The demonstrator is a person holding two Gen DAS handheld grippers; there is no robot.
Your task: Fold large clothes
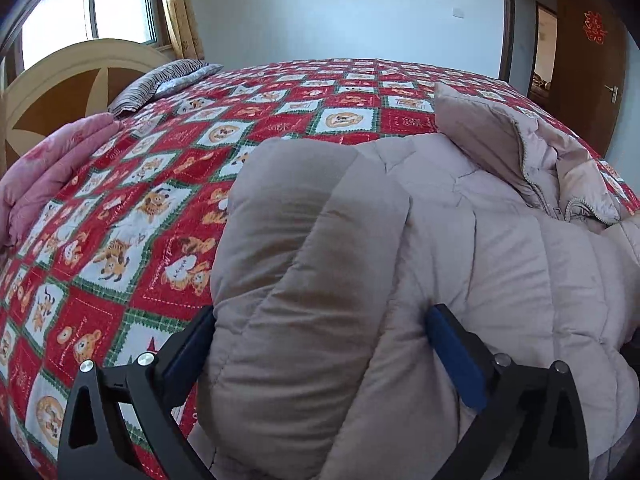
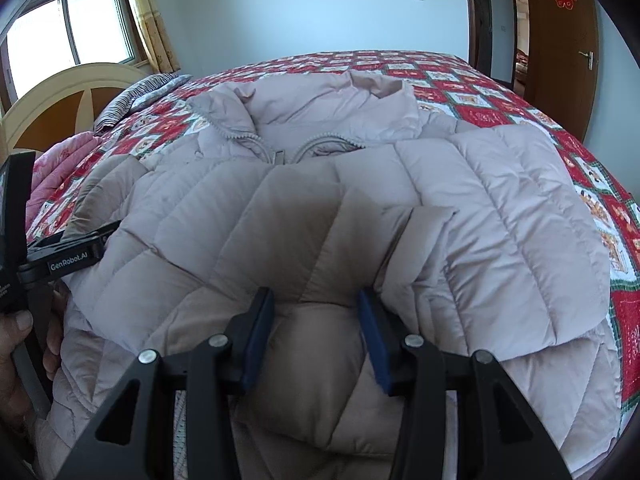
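A pale pink puffer jacket (image 2: 340, 208) lies spread on the near part of the bed, collar (image 2: 360, 92) toward the far side, zipper partly open. The left gripper (image 1: 320, 336) stands wide, a folded puffy part of the jacket bulging between its blue pads (image 1: 456, 360); whether they press it I cannot tell. The right gripper (image 2: 316, 320) is half open over the jacket's near edge, padding between its fingers. The bedspread (image 1: 160, 184) is red patchwork; a striped pillow (image 1: 168, 76) lies far left by the headboard (image 1: 60, 80).
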